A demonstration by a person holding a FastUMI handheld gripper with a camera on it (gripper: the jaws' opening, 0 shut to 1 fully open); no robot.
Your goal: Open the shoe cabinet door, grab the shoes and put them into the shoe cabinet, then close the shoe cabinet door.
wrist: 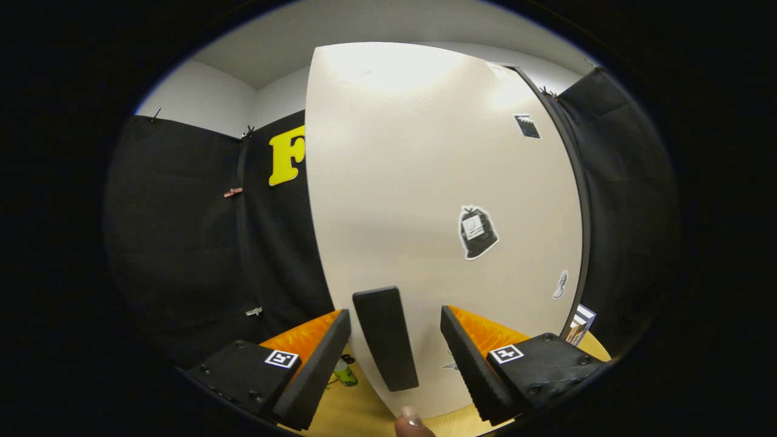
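Presently the gripper is held wide open, nothing grasped, with the dark door handle standing between its fingers. Beyond, the white shoe cabinet door is seen. A glancing closure could slip off the handle. The shoes are hidden; a fingertip is cut off below.

Cabinet door stands upright straight ahead of the gripper. Door handle sits low on the door, in the gap between the spread fingers, touching neither. Stickers on the door, right of the handle. Booth wall behind the door, left. Fingertip below the handle. Small box at the door's lower right.
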